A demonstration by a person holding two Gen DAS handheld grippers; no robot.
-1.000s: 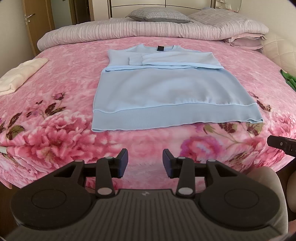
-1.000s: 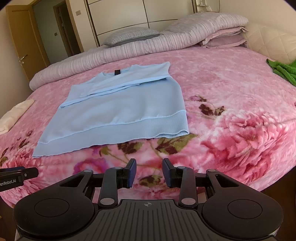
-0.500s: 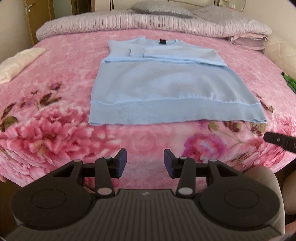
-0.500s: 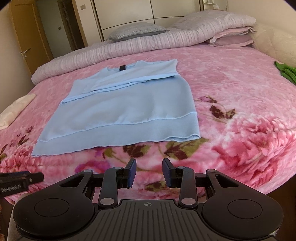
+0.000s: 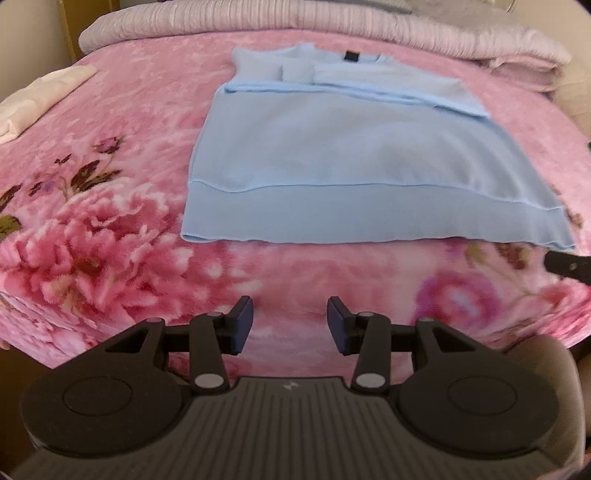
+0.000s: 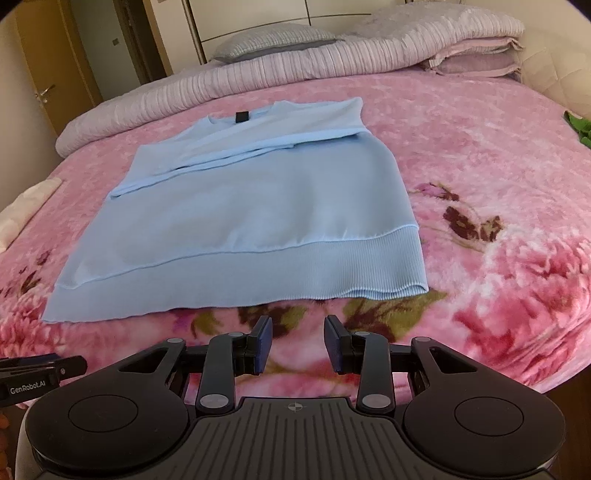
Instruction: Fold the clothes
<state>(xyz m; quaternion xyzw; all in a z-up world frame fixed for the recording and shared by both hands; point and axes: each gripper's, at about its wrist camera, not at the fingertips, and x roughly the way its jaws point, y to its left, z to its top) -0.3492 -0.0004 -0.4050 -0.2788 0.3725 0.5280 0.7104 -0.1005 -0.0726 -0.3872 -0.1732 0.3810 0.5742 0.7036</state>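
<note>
Faintly, "GenRobot.AI" on left tongs (image 6: 40, 373), blue sweater (image 6: 251, 221)

Grey pillow (image 6: 273, 40) and striped quilt (image 6: 229, 85) behind pink blanket (image 6: 480, 155).

I am operating in a home bedroom: a bed (image 6: 461, 122) under a pink floral blanket (image 6: 498, 266), stacked pillows (image 6: 476, 55) at its head, a wooden door (image 6: 40, 74) and wardrobe panels (image 6: 258, 18) behind
</note>
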